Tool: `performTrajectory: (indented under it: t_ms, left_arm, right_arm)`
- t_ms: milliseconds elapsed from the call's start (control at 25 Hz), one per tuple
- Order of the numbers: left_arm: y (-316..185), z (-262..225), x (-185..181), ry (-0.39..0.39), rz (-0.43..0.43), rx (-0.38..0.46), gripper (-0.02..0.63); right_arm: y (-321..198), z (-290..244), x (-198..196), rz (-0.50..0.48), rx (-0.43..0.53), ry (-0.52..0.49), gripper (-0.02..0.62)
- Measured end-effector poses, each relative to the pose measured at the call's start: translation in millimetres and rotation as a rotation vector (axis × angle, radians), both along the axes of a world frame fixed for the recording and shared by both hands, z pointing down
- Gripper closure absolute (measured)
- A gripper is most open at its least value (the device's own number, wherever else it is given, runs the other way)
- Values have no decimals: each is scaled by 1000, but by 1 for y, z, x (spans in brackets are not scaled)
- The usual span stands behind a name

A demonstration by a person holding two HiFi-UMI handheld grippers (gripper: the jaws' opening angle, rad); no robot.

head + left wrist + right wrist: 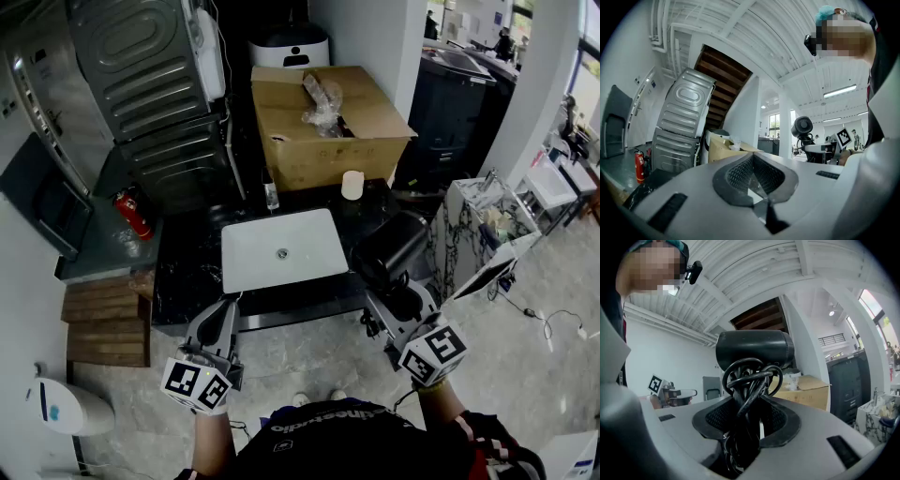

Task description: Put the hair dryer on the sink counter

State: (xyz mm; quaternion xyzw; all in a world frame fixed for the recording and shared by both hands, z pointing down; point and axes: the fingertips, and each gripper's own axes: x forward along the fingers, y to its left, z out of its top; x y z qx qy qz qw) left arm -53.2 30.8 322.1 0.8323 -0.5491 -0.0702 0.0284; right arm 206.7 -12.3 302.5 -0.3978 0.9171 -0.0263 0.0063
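The black hair dryer (389,248) hangs over the right end of the black sink counter (187,272), just right of the white basin (281,248). My right gripper (389,298) is shut on its handle. In the right gripper view the dryer's barrel (754,348) stands above the jaws, and its coiled cord (747,385) fills the gap of my right gripper (750,420). My left gripper (228,311) hovers at the counter's front edge, left of the basin. Seen close up, the left gripper (754,180) is shut with nothing in it. The left gripper view also catches the hair dryer (802,126) off to the right.
A cardboard box (323,122) stands behind the counter. A small bottle (271,195) and a white cup (352,185) sit on the counter's back edge. A metal appliance (150,84), a fire extinguisher (134,214) and wooden steps (108,319) are on the left; a marble shelf (487,225) stands right.
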Motion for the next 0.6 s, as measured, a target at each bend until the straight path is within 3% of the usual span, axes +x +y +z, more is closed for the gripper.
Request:
performTrajectory:
  t_ms: [360,600]
  left_arm:
    - [0,-1,3,6,-5,-4,591]
    - [1,-1,5,5,-6,-5,592]
  right_arm:
    - [0,0,0,-9,8,31,405]
    - [1,3,-1,-33,-23,-11,405]
